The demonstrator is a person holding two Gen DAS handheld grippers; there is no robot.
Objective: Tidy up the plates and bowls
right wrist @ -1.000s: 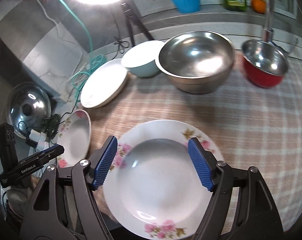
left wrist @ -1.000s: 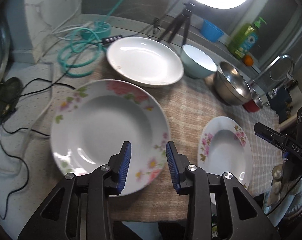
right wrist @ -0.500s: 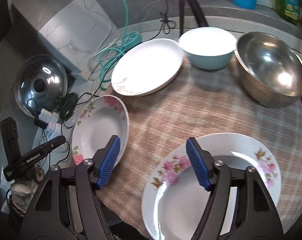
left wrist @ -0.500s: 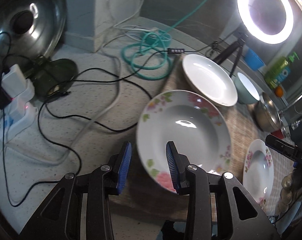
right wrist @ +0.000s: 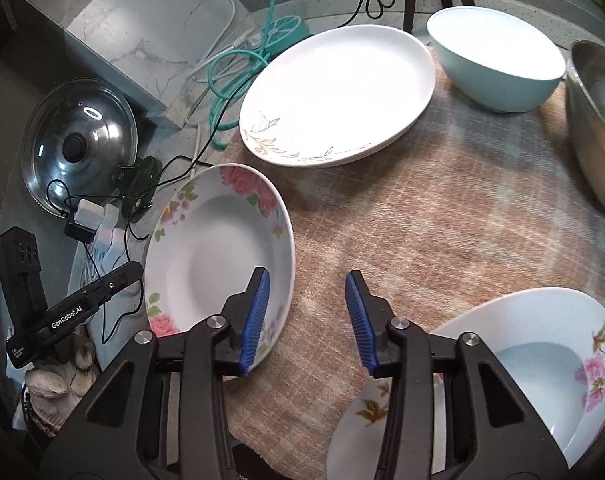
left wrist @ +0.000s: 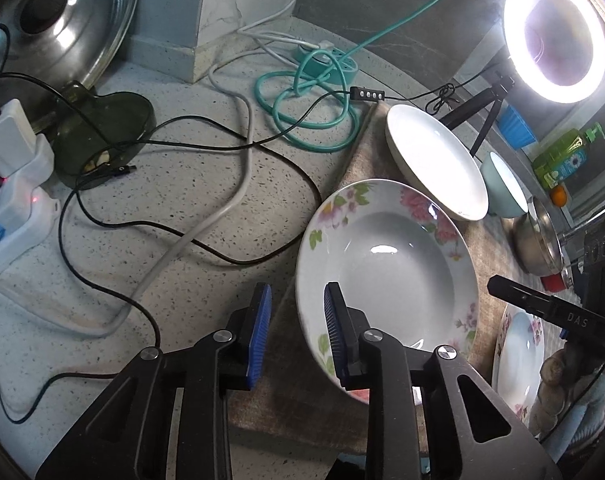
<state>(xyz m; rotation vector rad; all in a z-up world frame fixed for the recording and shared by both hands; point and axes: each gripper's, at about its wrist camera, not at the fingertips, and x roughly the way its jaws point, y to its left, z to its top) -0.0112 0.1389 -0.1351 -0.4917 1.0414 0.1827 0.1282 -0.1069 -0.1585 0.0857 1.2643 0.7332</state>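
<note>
A large floral deep plate (left wrist: pixel 390 260) lies at the left edge of the woven mat; it also shows in the right wrist view (right wrist: pixel 222 248). My left gripper (left wrist: pixel 294 332) is open, its jaws straddling that plate's near left rim. My right gripper (right wrist: pixel 306 316) is open over the mat between the large floral plate and a smaller floral plate (right wrist: pixel 542 368), which also shows in the left wrist view (left wrist: pixel 518 360). A plain white plate (right wrist: pixel 338 92) and a light blue bowl (right wrist: pixel 498 68) sit farther back.
A steel bowl (right wrist: pixel 598 120) stands at the right of the mat. Cables (left wrist: pixel 182 200), a teal coiled cord (left wrist: pixel 310 112), a power strip (left wrist: pixel 10 184) and a pot lid (right wrist: pixel 78 144) crowd the counter to the left. A ring light (left wrist: pixel 554 36) stands at the back.
Both grippers swung left. The left gripper moved from over the large floral plate's middle to its left rim. The right gripper left the small floral plate and its jaws narrowed.
</note>
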